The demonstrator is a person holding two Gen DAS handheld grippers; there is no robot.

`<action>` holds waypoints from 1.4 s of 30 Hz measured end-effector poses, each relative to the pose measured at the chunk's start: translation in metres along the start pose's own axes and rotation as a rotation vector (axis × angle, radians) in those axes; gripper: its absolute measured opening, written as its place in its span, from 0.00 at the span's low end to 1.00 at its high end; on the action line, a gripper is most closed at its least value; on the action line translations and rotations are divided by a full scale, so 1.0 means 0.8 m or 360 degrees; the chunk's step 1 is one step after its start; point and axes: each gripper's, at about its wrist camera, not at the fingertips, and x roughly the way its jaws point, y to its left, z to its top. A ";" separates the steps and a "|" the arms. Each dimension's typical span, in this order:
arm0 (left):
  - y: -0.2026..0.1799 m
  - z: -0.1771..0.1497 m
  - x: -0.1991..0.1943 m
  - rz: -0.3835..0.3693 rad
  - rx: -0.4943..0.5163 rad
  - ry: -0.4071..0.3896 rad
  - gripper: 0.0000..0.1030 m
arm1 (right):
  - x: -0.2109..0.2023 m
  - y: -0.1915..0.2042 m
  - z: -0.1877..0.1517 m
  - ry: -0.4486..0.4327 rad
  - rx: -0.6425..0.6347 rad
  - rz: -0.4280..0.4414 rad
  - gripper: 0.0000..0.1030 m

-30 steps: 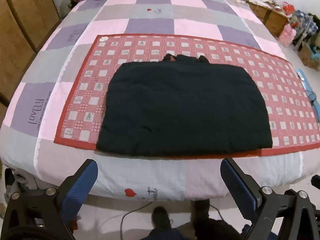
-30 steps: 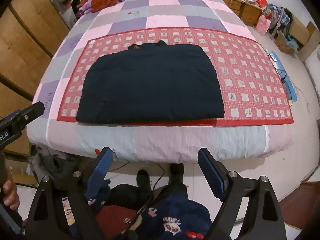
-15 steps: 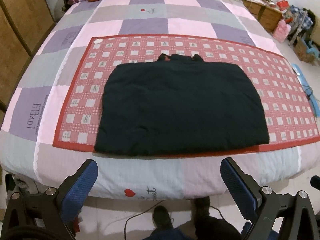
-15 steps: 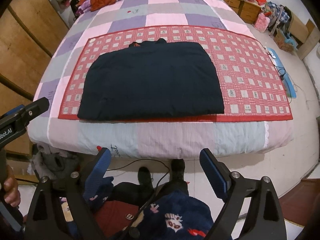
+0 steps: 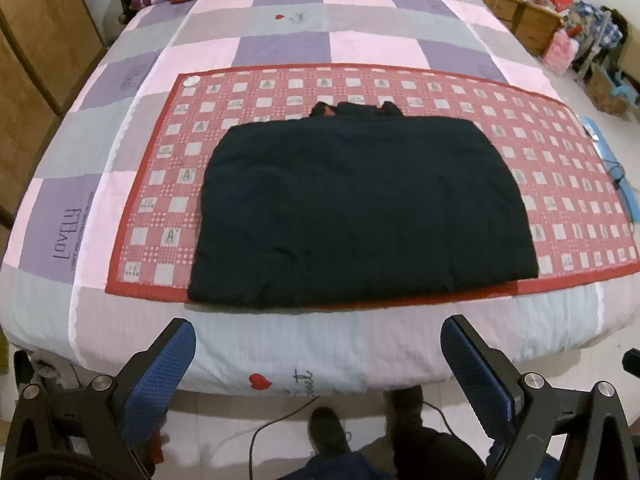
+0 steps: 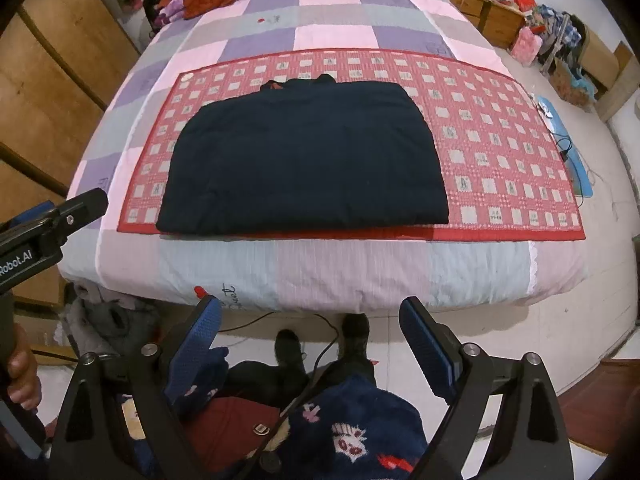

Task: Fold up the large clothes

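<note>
Both sets of jaws stand released and empty, your left gripper (image 5: pixel 318 354) and right gripper (image 6: pixel 310 330) held back off the bed (image 5: pixel 280 344), probably because the dark jacket (image 5: pixel 360 216) already lies folded flat on the red checked mat (image 5: pixel 560 184).

Bed (image 5: pixel 304 40) w/ pink, grey, purple checked quilt straight ahead of tool. Wooden wardrobe doors (image 6: pixel 52 92) to left. Low wooden cabinets (image 6: pixel 484 12), cluttered, far right by white wall. Pale tiled floor (image 6: pixel 560 328) below and right; blue power strip (image 6: pixel 576 168) on it beside bed.
</note>
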 end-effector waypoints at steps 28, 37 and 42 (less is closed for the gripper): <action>-0.001 0.004 -0.005 -0.0015 0.0053 -0.0032 0.98 | -0.011 -0.003 -0.012 -0.0014 0.0015 0.0003 0.90; 0.006 0.010 -0.004 -0.0015 0.0056 -0.0032 0.98 | -0.012 -0.002 -0.012 -0.0016 0.0015 0.0003 0.90; 0.010 0.013 -0.003 -0.0014 0.0057 -0.0035 0.98 | -0.012 -0.003 -0.012 -0.0015 0.0015 0.0005 0.90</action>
